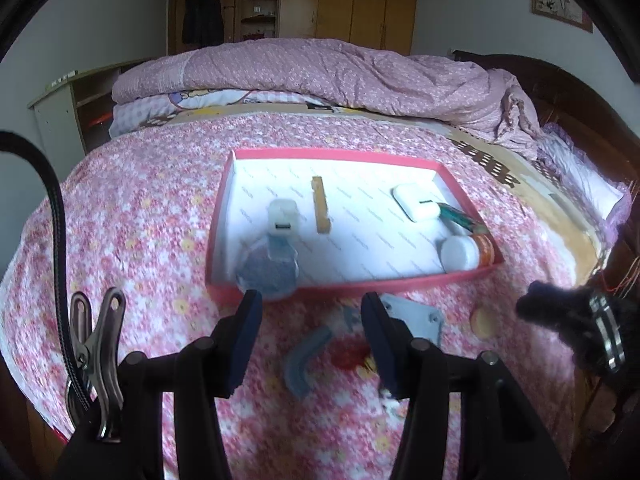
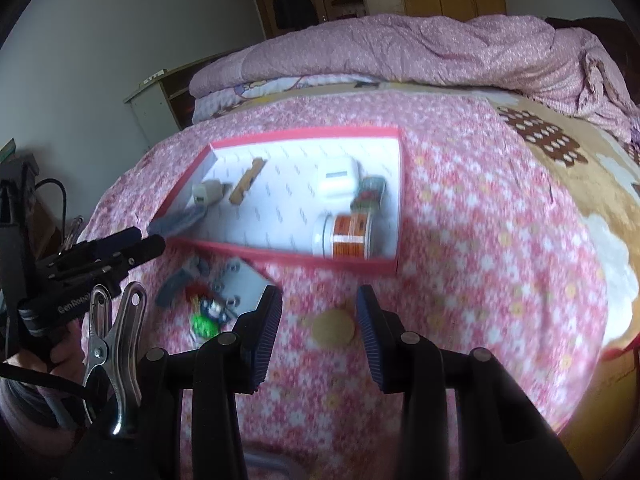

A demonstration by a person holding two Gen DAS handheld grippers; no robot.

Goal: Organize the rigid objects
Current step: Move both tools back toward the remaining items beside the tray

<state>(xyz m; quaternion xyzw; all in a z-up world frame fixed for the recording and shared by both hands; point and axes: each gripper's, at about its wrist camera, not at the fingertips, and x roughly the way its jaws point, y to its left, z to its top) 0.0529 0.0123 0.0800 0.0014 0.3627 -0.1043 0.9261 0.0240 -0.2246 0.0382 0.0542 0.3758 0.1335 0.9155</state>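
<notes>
**Two grippers over bed, both empty**

Left gripper [image 1: 312, 340]: jaws spread, nothing between them, above a grey elbow [image 1: 304, 360] and grey plate [image 1: 416, 318] on the bedspread [image 1: 140, 208]. Red tray [image 1: 348, 284] ahead holds charger [image 1: 282, 218], wood strip [image 1: 321, 210], white case [image 1: 414, 200], bottle [image 1: 466, 252]. Right gripper [image 2: 318, 336]: jaws spread, yellow disc [image 2: 333, 329] below between them, not touched.

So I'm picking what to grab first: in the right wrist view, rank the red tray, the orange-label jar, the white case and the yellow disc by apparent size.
1. Red tray
2. Orange-label jar
3. White case and yellow disc: they look alike, and the disc lies nearer the camera, so unranked.
</notes>
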